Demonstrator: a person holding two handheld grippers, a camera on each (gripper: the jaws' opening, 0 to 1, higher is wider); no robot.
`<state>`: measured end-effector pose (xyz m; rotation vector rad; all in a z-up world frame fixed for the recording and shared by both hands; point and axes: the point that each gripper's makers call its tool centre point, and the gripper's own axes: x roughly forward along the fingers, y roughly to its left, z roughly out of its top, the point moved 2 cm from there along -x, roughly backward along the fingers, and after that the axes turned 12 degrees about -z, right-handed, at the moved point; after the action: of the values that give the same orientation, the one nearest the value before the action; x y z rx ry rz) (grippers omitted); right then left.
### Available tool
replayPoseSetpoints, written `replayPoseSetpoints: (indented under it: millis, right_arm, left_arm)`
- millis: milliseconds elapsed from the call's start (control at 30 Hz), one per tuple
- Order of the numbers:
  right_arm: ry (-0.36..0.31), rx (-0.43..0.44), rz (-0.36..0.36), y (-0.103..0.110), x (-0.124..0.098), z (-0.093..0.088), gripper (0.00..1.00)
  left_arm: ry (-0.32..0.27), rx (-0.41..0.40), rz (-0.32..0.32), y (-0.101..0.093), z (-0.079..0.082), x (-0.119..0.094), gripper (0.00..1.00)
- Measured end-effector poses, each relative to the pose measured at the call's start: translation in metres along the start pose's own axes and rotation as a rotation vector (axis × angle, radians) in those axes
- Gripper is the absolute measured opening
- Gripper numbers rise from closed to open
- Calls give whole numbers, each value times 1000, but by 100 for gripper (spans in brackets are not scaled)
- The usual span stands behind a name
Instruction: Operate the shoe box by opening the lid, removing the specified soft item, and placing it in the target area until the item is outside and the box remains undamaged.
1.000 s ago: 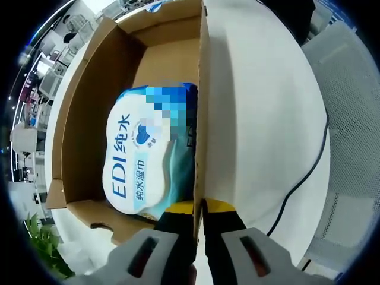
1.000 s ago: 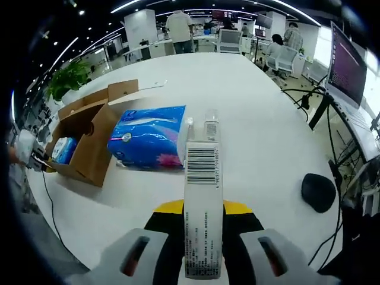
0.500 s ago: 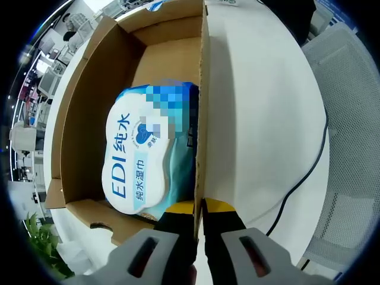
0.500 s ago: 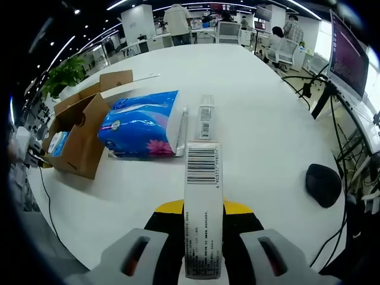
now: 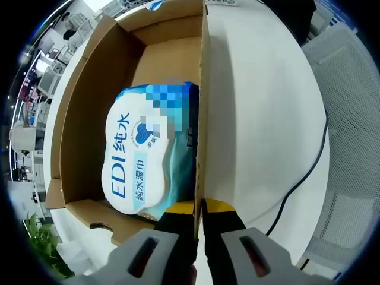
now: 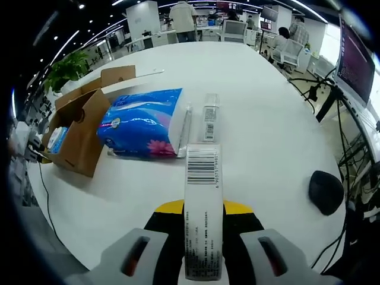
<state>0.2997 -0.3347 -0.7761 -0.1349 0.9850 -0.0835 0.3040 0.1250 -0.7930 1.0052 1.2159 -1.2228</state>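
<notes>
Left gripper view: a white worktop [image 5: 261,107] carries the open cardboard shoe box [image 5: 95,119], whose right wall runs straight ahead from the left gripper [image 5: 199,208], its jaws closed tight on that wall's near edge. Inside the box, just left of the jaws, lies a pack of wet wipes [image 5: 145,154] with a white and blue label. A black cable [image 5: 309,172] trails over the worktop to the right.

Right gripper view: ahead and left of the right gripper [image 6: 202,208], a blue tissue pack [image 6: 145,130] lies touching the box's side. The gripper's jaws clamp a slim white barcoded box [image 6: 203,208]; a small tube [image 6: 209,113] lies straight ahead, a black mouse [image 6: 326,192] to the right.
</notes>
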Motion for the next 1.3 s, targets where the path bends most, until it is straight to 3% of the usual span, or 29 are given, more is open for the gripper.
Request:
replayPoseSetpoints:
  millis: [400,1300]
  right_arm:
    - [39,-29,-9,-3,4,-6,19]
    - [46,-5,-4,-8,6,-6,19]
  left_arm:
    - [2,-1,0,0,0,1,2]
    - [5,-2,-1,-2,1,2,2]
